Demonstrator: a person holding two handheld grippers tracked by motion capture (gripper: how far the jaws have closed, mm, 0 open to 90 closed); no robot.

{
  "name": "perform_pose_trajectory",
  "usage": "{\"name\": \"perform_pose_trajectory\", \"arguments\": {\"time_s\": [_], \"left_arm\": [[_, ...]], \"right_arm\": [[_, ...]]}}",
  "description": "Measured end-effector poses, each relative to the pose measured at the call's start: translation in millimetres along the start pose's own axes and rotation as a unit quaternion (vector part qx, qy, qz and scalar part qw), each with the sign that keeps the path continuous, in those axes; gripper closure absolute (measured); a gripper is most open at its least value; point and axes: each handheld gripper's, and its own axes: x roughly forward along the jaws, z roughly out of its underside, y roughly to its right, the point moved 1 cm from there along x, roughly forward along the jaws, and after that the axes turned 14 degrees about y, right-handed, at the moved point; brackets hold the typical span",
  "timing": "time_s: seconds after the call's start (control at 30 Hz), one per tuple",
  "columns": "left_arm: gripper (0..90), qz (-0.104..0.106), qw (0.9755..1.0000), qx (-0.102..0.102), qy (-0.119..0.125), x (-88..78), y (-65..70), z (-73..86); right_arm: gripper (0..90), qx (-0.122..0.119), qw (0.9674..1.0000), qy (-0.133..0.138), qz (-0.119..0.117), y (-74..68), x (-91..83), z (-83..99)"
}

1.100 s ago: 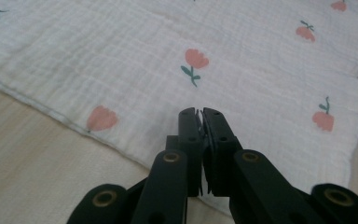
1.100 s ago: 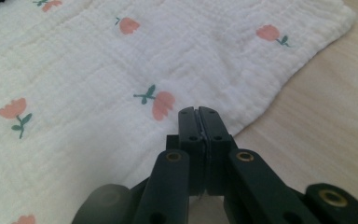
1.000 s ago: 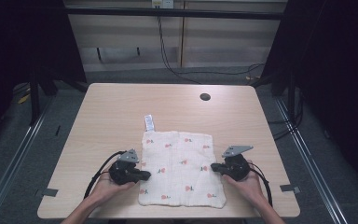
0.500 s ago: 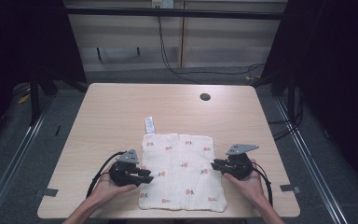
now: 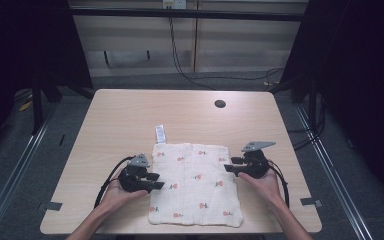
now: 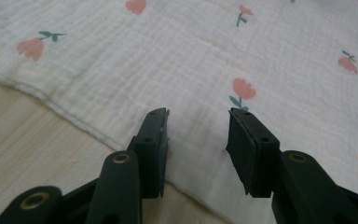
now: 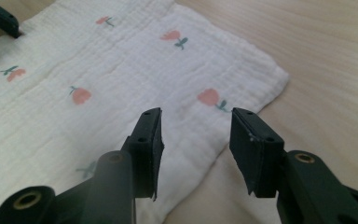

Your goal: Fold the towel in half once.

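1. Left hand-held gripper (image 5: 155, 181): at the cloth's left edge, jaws pointing inward over the fabric. Released; jaws have just been opening. In the left gripper view (image 6: 198, 133) the gap sits over the cloth hem, pads not pressing on it.
2. Left hand (image 5: 117, 192) wraps the gripper body; cable loops out on the desk just beside it.
3. Cloth (image 5: 195, 182): white muslin with pink flower print, lying flat on the near half of the desk (image 5: 130, 120), between the two grippers. Looks folded into a rough square; near edge close to the desk's front edge.
4. Label tag (image 5: 160, 134) sticks out from the cloth's far-left corner, flat on the desk.
5. Right hand-held gripper (image 5: 231, 165): at the cloth's right edge near the far-right corner, jaws pointing inward. Released; jaws have just been opening. In the right gripper view (image 7: 196, 133) the cloth edge lies under the open gap, no pinch.
6. Dark round grommet (image 5: 220, 104): far side of the desk, well apart from the cloth.
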Motion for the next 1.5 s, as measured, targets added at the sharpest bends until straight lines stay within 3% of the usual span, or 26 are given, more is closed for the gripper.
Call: {"name": "perform_pose_trajectory", "arguments": {"time_s": [0.07,0.2,0.37,0.47,0.63,0.67,0.8,0.9,1.07,1.23,1.3,1.5], "left_arm": [[59.1,0.003,1.0000,-0.001,0.002,-0.8,-0.7,0.7],[61.6,0.007,0.9999,-0.010,0.004,-2.8,-4.6,1.1],[53.3,-0.007,0.9995,-0.019,0.023,-9.4,-9.1,-4.6],[49.5,-0.031,0.9987,-0.026,0.031,-15.6,-17.4,-10.2],[48.5,-0.040,0.9982,-0.030,0.035,-20.2,-27.0,-12.5],[48.8,-0.041,0.9975,-0.045,0.034,-22.2,-35.9,-14.6],[56.2,-0.051,0.9965,-0.049,0.044,-23.0,-51.0,-20.1],[54.5,-0.057,0.9963,-0.045,0.045,-20.2,-56.7,-22.9],[53.3,-0.067,0.9946,-0.058,0.054,-14.4,-73.7,-32.2],[54.1,-0.076,0.9936,-0.061,0.056,-3.7,-83.8,-35.3],[55.0,-0.078,0.9937,-0.058,0.057,0.5,-85.2,-36.9],[56.4,-0.090,0.9922,-0.065,0.056,3.6,-98.0,-34.8]], "right_arm": [[56.9,0.009,0.9998,0.012,0.008,6.6,3.1,-3.7],[60.2,0.012,0.9997,0.012,0.017,21.5,15.7,-10.6],[58.6,0.016,0.9991,0.003,0.039,35.9,39.1,-20.0],[59.2,0.017,0.9991,0.002,0.040,38.2,47.6,-25.3],[60.1,0.014,0.9990,-0.008,0.041,41.0,58.1,-24.8],[60.0,0.013,0.9990,-0.009,0.041,41.9,59.1,-24.2],[59.8,0.010,0.9987,-0.015,0.047,44.8,60.6,-22.5],[59.8,0.011,0.9984,-0.018,0.053,45.8,59.7,-22.3],[61.5,0.003,0.9981,-0.021,0.057,47.5,59.4,-19.9],[69.5,-0.001,0.9987,-0.024,0.046,41.9,59.8,-19.5],[79.5,-0.001,0.9987,-0.022,0.047,41.3,59.4,-18.5],[85.3,0.007,0.9990,-0.017,0.040,42.0,58.1,-18.4]]}}
